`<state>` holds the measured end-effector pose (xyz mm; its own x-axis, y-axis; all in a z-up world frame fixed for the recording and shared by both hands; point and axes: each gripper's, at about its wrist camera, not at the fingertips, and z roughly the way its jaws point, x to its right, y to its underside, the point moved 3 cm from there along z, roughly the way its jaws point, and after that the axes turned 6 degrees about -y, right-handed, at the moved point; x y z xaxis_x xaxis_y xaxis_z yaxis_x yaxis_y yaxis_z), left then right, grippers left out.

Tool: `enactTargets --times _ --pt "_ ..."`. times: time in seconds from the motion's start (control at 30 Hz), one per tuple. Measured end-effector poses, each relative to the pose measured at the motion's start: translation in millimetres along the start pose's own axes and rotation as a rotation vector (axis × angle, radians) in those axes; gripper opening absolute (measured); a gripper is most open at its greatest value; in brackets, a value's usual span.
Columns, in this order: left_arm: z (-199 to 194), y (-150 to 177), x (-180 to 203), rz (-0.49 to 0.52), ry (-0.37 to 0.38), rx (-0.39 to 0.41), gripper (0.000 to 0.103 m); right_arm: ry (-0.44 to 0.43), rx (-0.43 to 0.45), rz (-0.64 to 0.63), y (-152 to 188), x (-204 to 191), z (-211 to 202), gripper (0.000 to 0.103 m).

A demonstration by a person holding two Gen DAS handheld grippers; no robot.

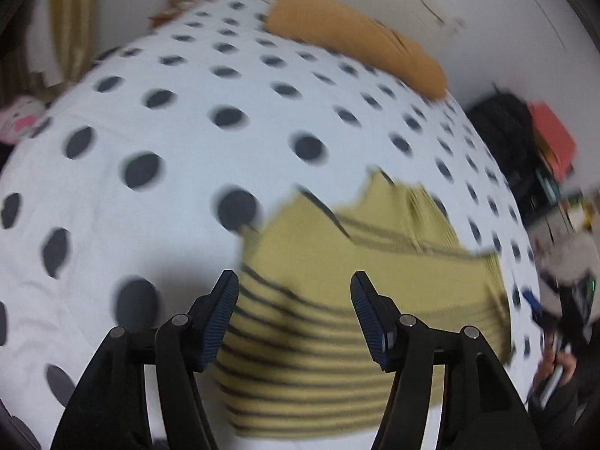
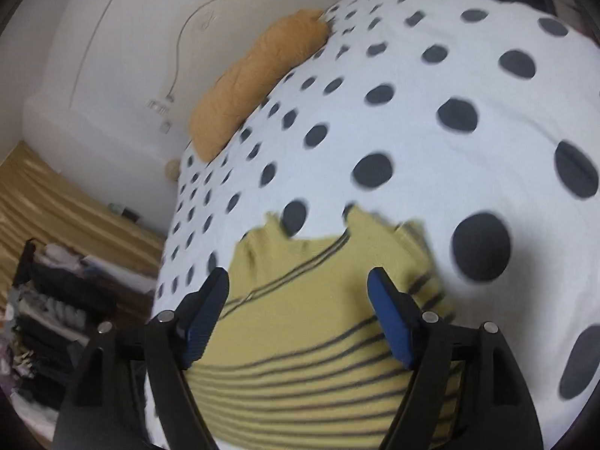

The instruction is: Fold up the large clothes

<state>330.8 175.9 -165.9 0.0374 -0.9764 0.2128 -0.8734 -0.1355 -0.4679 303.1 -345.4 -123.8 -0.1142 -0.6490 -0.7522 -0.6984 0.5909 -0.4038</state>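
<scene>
A yellow sweater with dark stripes (image 1: 337,300) lies folded into a compact shape on the white polka-dot bed cover (image 1: 187,112). It also shows in the right wrist view (image 2: 300,318). My left gripper (image 1: 294,281) is open and empty, hovering above the sweater's near part. My right gripper (image 2: 298,277) is open and empty, also above the sweater. Both views are motion-blurred.
An orange pillow (image 1: 356,37) lies at the head of the bed by the white wall; it also shows in the right wrist view (image 2: 258,75). A black bag and red box (image 1: 543,138) stand beside the bed. Shelves with clothes (image 2: 56,300) are at the left.
</scene>
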Motion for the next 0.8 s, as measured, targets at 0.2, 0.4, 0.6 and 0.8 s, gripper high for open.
enactTargets --times 0.2,0.4,0.6,0.8 --pt "76.8 27.6 66.3 0.175 -0.112 -0.107 0.054 0.013 -0.178 -0.070 45.7 -12.8 55.2 0.065" --pt "86.4 -19.4 -23.7 -0.101 -0.286 -0.078 0.027 0.269 -0.121 -0.030 6.9 52.3 57.9 0.030" --pt "7.4 12.0 -80.0 -0.170 -0.230 0.005 0.073 0.221 0.023 0.034 -3.1 69.7 -42.6 0.081" --pt "9.7 119.3 -77.3 -0.155 -0.055 -0.119 0.073 0.167 -0.117 0.063 92.4 84.8 -85.8 0.082"
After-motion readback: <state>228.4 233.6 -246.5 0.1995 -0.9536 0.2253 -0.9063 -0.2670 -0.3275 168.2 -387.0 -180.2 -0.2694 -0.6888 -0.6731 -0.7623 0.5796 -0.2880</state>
